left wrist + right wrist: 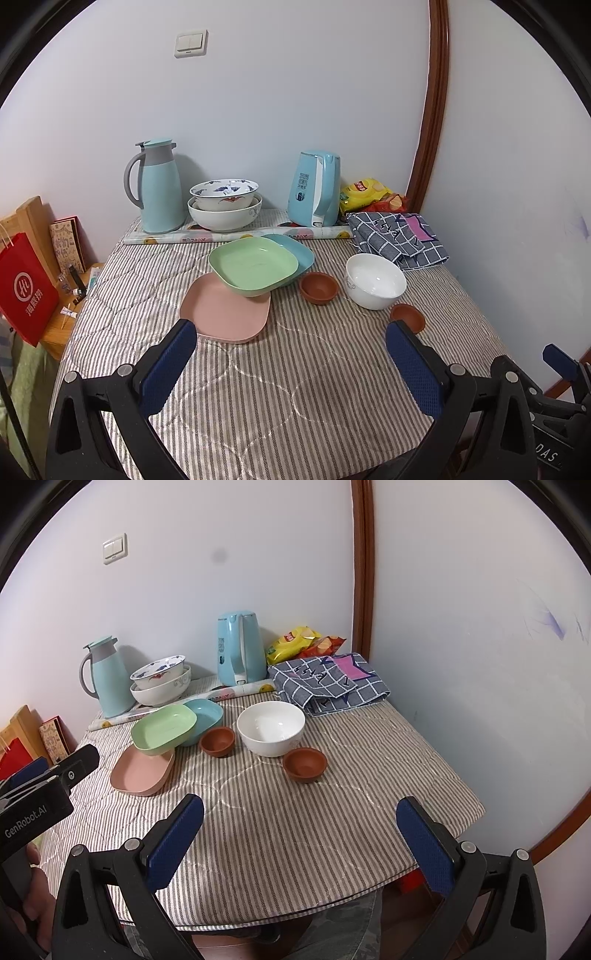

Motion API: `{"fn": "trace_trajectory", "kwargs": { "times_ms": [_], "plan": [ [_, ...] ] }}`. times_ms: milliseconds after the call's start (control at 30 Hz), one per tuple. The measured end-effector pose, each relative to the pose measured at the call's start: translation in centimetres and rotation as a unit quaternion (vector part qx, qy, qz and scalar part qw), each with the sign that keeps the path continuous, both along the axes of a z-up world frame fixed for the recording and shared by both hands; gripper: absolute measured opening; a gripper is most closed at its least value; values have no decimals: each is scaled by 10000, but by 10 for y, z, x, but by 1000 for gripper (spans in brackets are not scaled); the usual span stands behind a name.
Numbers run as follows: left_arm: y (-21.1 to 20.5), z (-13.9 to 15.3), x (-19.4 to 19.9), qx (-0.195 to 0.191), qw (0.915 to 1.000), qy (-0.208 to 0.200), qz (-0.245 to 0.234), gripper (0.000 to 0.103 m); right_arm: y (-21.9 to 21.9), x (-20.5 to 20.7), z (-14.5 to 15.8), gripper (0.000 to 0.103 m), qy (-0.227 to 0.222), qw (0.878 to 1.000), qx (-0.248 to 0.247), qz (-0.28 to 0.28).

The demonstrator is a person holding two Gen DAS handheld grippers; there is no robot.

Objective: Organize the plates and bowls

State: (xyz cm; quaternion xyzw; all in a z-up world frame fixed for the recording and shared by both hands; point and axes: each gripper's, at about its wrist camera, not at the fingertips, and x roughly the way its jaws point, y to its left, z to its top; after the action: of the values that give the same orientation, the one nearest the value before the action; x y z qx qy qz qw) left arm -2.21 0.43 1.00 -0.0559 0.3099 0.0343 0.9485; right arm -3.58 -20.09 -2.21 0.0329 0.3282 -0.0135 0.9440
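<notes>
The left gripper [291, 354] is held wide open above the striped tablecloth [258, 406], with nothing between its blue pads; the right gripper [299, 834] is likewise spread and empty. The green plate [253, 264] is seen resting tilted on the pink plate [225, 314] and blue plate [299, 249]. Beside them sit the white bowl [375, 280] and two brown cups [318, 288]
</notes>
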Motion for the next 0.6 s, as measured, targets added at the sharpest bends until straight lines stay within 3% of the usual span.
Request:
{"fn": "trace_trajectory", "kwargs": {
  "times_ms": [600],
  "plan": [
    [1, -5, 16, -33, 9999, 111, -56, 103, 2, 16, -5, 103, 92, 10000, -9, 19]
  ]
}}
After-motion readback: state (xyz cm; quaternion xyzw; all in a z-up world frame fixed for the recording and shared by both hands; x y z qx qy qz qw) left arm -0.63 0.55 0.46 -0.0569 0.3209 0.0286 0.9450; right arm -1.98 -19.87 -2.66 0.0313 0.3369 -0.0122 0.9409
